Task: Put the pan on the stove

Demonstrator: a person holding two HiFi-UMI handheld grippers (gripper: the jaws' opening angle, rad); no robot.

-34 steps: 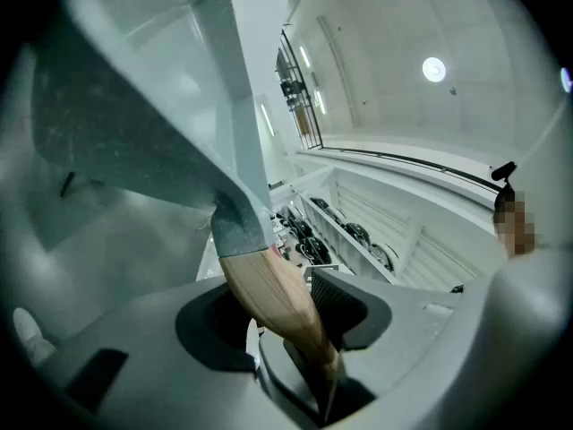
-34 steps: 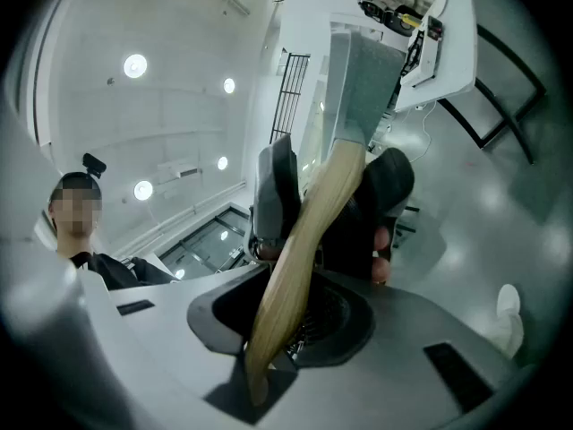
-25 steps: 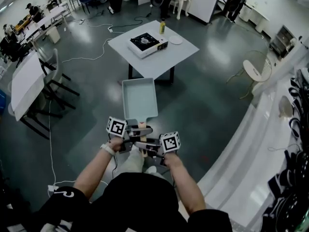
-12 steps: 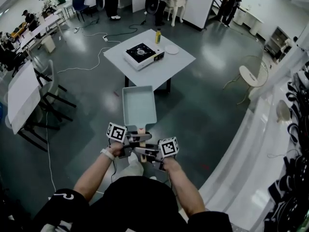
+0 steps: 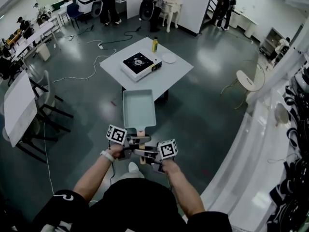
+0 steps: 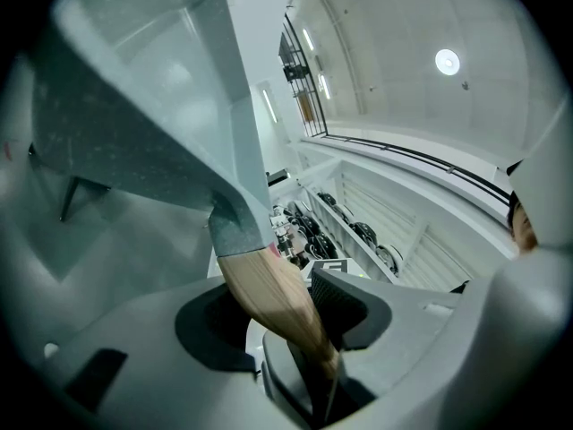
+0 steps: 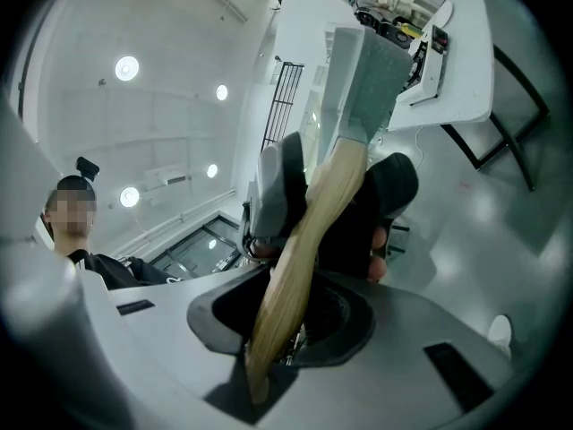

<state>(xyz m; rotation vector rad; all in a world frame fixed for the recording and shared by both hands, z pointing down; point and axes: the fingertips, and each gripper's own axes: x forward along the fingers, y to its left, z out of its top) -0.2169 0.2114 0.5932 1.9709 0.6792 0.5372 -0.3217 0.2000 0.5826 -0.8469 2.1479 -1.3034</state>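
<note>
I hold the pan (image 5: 139, 109) in the air with both grippers, above the grey floor (image 5: 203, 115). It is at 12 o'clock from my body.

1. Left gripper (image 5: 140, 139): the jaws stand fairly wide and are clamped on the wooden handle (image 5: 141, 133) close to the pan body.
2. Right gripper (image 5: 141, 152): the jaws stand narrower and are clamped on the same handle nearer its free end.
3. Orientation: the pan is rectangular and sits level with its open side up. Its long axis runs from 6 to 12 o'clock, with the handle at 6 o'clock towards me.
4. Target: the stove (image 5: 140, 63) rests on the white table (image 5: 178, 74) at 12 o'clock from the pan. A bottle (image 5: 155, 44) and a plate (image 5: 169, 58) stand at 1 o'clock from the stove.
</note>
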